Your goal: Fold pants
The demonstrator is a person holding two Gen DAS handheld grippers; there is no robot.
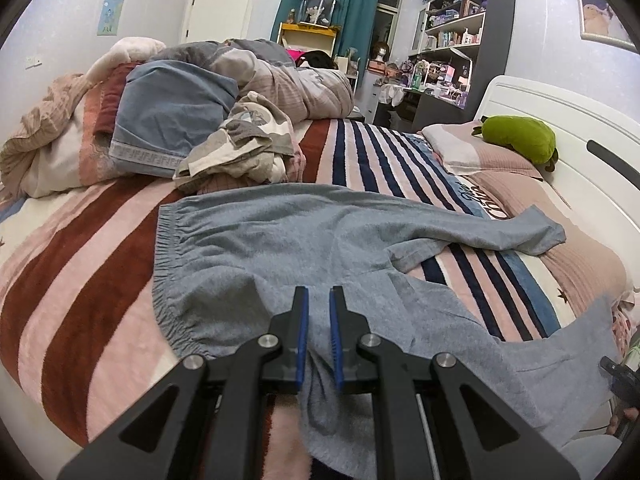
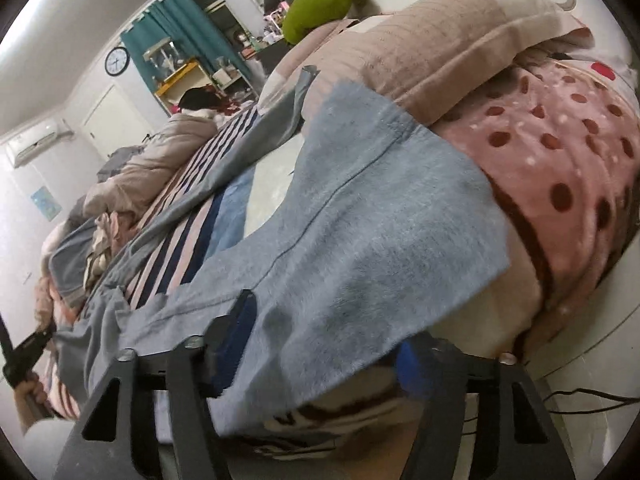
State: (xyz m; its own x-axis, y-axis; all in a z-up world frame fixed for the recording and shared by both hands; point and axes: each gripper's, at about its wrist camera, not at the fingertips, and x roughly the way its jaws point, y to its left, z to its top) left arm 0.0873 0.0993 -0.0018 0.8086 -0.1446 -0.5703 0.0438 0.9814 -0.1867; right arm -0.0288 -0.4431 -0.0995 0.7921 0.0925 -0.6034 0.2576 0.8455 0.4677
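Grey-blue pants (image 1: 320, 232) lie spread on the striped blanket (image 1: 80, 280), with the elastic waistband (image 1: 160, 272) at the left and one leg reaching right toward the pillow. My left gripper (image 1: 319, 308) is shut on a fold of the pants at their near edge; cloth hangs down between the blue pads. In the right wrist view the other pant leg (image 2: 360, 220) lies across my right gripper (image 2: 326, 340). Its jaws stand wide apart, the cloth draped loosely between them. The left gripper (image 2: 28, 348) shows at the far left of that view.
A heap of bedding and clothes (image 1: 180, 120) fills the far left of the bed. A green plush (image 1: 520, 138) rests on a pillow (image 1: 480, 156) by the white headboard (image 1: 568, 120). A pink dotted blanket (image 2: 560, 160) bulges beside the right gripper. Shelves (image 1: 460, 40) stand behind.
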